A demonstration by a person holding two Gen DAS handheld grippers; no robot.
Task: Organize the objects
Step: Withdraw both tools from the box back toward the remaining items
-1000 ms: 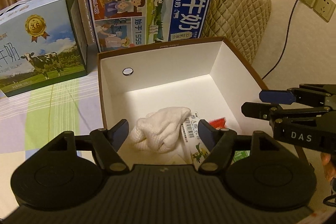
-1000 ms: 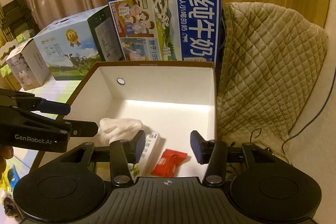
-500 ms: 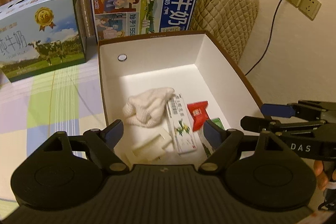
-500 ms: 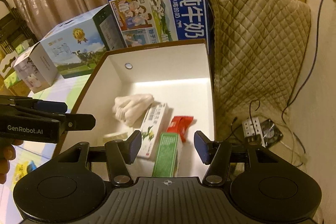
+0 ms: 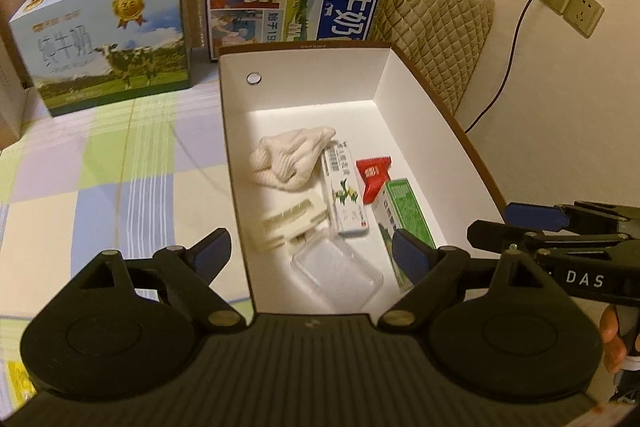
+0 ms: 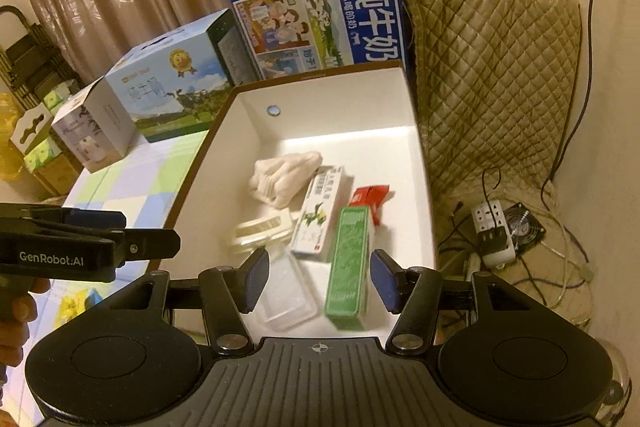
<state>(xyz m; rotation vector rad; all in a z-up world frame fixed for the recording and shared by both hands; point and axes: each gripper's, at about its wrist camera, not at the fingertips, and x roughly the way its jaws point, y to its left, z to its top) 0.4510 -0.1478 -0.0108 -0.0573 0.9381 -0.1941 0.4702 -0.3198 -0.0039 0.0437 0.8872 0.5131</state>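
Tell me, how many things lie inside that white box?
6: a cream knitted cloth at the back, white-green carton, red packet, green box on the right, cream plastic clip, clear plastic case nearest. More may hide beneath.

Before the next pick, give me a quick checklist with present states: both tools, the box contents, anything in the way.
1. Left tool empty, jaws opening: ok.
2. Right tool empty, above the box: ok.
3. White box upright, open top: ok.
4. Items inside the box: cloth, green carton, red packet, clear tray: ok.
5. More items left on the table: cannot tell.
6. Tools apart from each other: ok.
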